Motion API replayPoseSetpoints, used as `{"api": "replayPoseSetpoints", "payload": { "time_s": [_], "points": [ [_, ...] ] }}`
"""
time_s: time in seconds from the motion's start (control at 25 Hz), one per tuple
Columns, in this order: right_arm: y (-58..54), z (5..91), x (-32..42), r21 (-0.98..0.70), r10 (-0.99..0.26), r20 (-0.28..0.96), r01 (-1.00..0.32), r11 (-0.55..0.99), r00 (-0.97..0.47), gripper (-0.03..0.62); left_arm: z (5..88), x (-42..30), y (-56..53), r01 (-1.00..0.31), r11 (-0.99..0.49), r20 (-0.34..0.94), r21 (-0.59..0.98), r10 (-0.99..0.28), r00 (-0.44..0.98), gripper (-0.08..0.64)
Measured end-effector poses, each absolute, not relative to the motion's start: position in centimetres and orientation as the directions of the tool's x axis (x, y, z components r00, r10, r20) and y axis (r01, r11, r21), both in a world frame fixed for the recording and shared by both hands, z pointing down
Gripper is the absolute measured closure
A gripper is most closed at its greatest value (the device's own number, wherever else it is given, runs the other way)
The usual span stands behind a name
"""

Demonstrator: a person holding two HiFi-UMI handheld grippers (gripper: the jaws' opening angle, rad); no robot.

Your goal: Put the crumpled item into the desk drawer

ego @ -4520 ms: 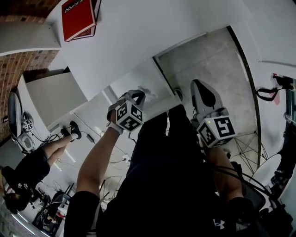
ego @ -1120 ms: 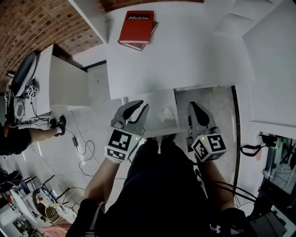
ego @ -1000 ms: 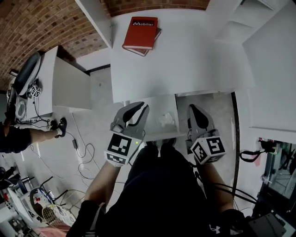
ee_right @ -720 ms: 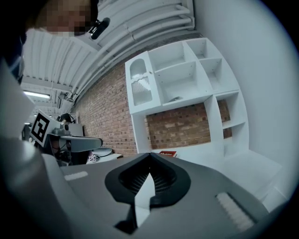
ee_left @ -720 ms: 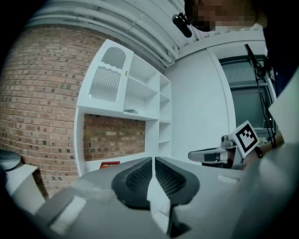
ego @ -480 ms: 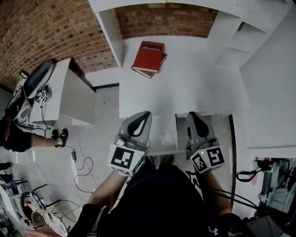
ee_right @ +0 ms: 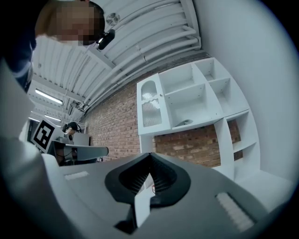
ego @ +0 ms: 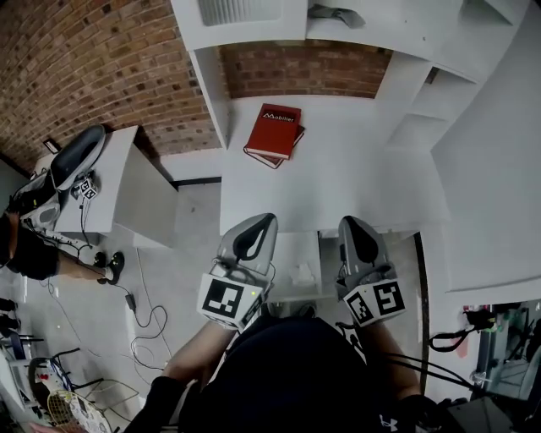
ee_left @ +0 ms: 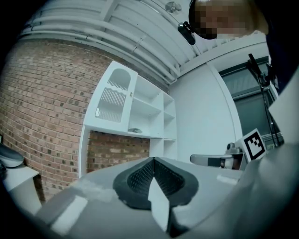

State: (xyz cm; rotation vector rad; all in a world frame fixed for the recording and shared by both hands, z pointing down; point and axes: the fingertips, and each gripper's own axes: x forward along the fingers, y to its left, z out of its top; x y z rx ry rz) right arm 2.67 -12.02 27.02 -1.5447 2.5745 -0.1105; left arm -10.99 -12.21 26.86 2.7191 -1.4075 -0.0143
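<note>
In the head view a crumpled white item (ego: 303, 273) lies in the open drawer (ego: 285, 254) that sticks out below the front edge of the white desk (ego: 355, 178). My left gripper (ego: 268, 219) is just left of the drawer, shut and empty. On the drawer's right, my right gripper (ego: 347, 221) is also shut with nothing in it. Both point up toward the desk edge, apart from the item. In the left gripper view the left gripper (ee_left: 153, 159) has its jaws pressed together. The right gripper (ee_right: 150, 155) looks the same in its own view.
A red book (ego: 275, 131) lies on another book at the desk's back left. White shelves (ego: 338, 25) rise above the desk against a brick wall. A white side cabinet (ego: 127, 182), a person (ego: 25, 245) and floor cables (ego: 139, 313) are at left.
The head view has swung upward, so the shelves and brick wall now show. Both grippers stay shut beside the drawer, now nearer the desk edge. The crumpled item stays in the drawer.
</note>
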Motion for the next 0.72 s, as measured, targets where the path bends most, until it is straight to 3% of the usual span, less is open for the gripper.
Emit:
{"api": "replayPoseSetpoints", "payload": {
  "time_s": [0.72],
  "points": [
    [-11.9, 27.2, 2.4, -0.077, -0.883, -0.061, -0.88, 0.469, -0.465, 0.591, 27.0, -11.4, -13.4, -0.831, -0.555, 0.015, 0.047, -0.831, 0.556, 0.557]
  ]
}}
